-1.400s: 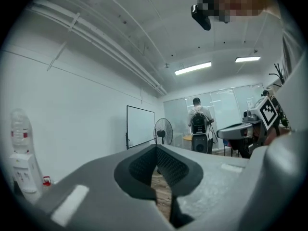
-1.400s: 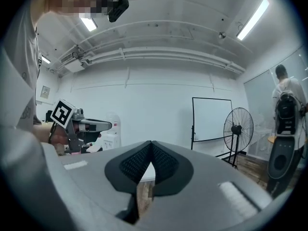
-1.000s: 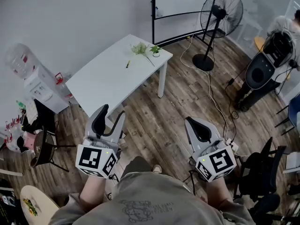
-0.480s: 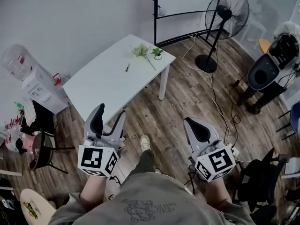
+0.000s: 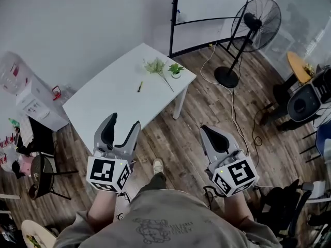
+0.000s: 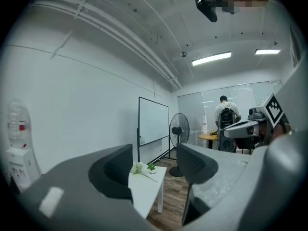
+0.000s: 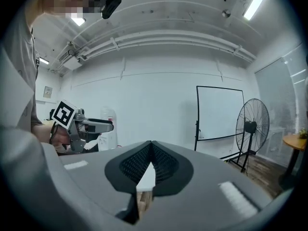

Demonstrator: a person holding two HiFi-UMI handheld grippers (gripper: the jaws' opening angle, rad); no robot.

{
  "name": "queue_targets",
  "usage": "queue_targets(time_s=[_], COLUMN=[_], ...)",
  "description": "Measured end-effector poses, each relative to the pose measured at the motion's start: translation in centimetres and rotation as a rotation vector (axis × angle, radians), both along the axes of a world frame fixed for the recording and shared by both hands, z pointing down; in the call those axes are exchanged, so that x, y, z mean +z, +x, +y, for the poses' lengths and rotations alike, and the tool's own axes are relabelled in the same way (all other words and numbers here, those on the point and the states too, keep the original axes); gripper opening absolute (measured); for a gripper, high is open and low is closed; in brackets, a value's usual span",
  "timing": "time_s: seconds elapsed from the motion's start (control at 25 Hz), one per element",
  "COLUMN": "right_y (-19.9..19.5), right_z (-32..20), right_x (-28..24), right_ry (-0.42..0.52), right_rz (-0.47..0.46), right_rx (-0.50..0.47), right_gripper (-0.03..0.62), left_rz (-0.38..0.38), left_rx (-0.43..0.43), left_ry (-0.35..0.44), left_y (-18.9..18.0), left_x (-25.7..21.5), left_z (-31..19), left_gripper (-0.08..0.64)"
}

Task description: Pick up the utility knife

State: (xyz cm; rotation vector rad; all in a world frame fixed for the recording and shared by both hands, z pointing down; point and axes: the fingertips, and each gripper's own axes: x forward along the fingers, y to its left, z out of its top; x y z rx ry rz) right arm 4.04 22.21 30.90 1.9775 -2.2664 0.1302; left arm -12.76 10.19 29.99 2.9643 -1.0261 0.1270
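The utility knife (image 5: 139, 87) is a small yellow-and-dark thing lying on the white table (image 5: 108, 102), left of a white flower stem (image 5: 158, 67) and a little potted plant (image 5: 176, 70). Both grippers hang over the wooden floor, short of the table's near edge. My left gripper (image 5: 124, 121) is open with nothing between its jaws. My right gripper (image 5: 205, 130) is shut and empty. In the left gripper view the table corner (image 6: 144, 191) with the flowers (image 6: 138, 168) shows between the jaws; the knife is hidden there. In the right gripper view the pads (image 7: 144, 160) meet.
A standing fan (image 5: 256, 19) and a whiteboard frame (image 5: 176, 14) stand beyond the table. Cables (image 5: 232, 107) trail across the floor. A water dispenser (image 5: 28, 94) and a dark chair (image 5: 39, 174) are at the left. A person with a backpack (image 6: 226, 117) stands far off.
The view has moved forward and the table now lies nearer to both grippers. My shoe has stepped ahead. Neither gripper has changed its state.
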Motion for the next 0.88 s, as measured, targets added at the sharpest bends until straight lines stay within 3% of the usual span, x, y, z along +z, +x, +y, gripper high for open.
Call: queue_targets(time_s=[0.48, 0.88], right_y=[3.4, 3.8], right_z=[-12.7, -18.5], right_x=[-1.2, 1.9], right_ry=[-0.015, -0.096], right_rz=[-0.016, -0.027], right_rx=[0.073, 0.041], right_gripper=[0.028, 0.028], left_rz=[-0.01, -0.023], left_rx=[0.027, 0.018], left_ry=[-0.034, -0.072], left_y=[2.5, 4.0], left_x=[0.0, 2.0], left_z=[-13.1, -18.3], left_gripper=[0.27, 0.27])
